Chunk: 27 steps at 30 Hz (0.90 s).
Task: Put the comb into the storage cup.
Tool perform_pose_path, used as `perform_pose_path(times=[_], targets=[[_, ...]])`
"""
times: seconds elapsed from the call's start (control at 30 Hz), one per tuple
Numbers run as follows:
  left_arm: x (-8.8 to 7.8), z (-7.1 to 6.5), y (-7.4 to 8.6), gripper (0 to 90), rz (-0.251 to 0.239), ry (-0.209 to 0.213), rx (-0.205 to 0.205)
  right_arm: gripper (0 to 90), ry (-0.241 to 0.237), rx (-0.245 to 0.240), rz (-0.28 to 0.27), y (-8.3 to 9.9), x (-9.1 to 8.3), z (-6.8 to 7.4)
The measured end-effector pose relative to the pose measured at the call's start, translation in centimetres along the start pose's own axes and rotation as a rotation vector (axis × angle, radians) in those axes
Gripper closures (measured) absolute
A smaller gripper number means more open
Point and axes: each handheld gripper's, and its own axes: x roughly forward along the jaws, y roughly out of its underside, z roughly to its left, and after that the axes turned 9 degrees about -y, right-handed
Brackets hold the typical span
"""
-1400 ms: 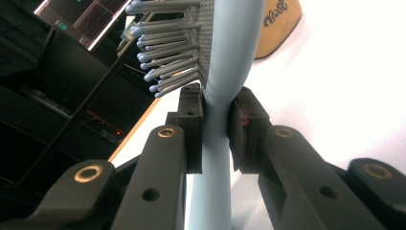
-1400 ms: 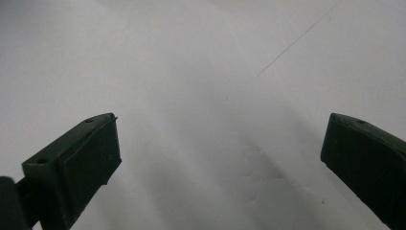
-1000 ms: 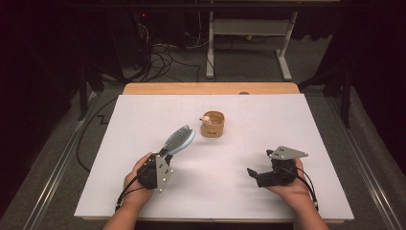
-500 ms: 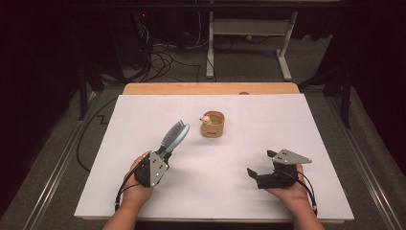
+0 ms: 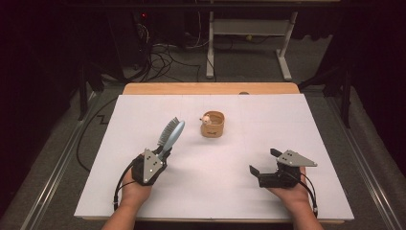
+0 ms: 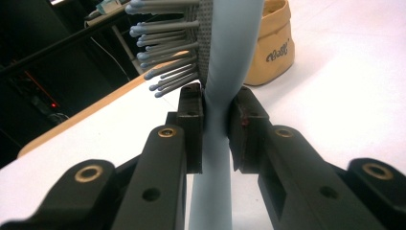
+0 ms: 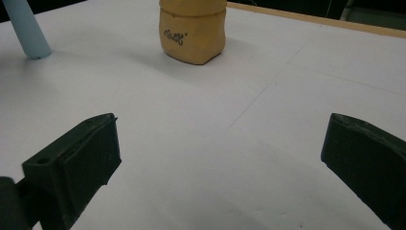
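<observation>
A light blue hairbrush with grey bristles stands tilted above the white table, its head pointing away from me. My left gripper is shut on its handle, with the pads pressing from both sides just below the bristles. A small tan pouch with something pale inside sits mid-table, beyond and to the right of the brush; in the left gripper view the pouch lies behind the brush. My right gripper rests low at the front right, jaws open and empty. Ahead of it are the pouch and the brush handle's end.
The white table sheet ends in a wooden strip at the far edge. Beyond it are a dark floor with cables and a white desk frame. Metal rails run along both sides of the table.
The brush has swung from leaning right toward the pouch to more upright, its head shifting a little left. The right gripper has barely moved.
</observation>
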Motion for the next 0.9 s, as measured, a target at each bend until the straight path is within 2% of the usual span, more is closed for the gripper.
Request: perform_pose_path(times=[0.17,0.37,0.53,0.67,0.9], targets=[[-0.13,0.16,-0.11,77.3,-0.008,0.028,-0.036,0.5,0.004,0.003,-0.01,0.04,-0.15,-0.06],[-0.17,0.15,-0.24,77.3,-0.018,0.052,-0.071,0.5,-0.015,-0.004,-0.02,0.02,-0.01,0.04],[-0.29,0.05,-0.46,77.3,-0.036,0.091,-0.126,1.1,-0.026,-0.014,-0.022,0.06,0.1,0.17],[-0.3,-0.29,-0.6,77.3,-0.042,0.108,-0.138,1.1,-0.035,-0.018,-0.014,0.08,0.26,0.33],[-0.23,-0.62,-0.73,77.3,-0.047,0.12,-0.145,1.0,-0.025,-0.023,-0.025,-0.05,0.26,0.48]])
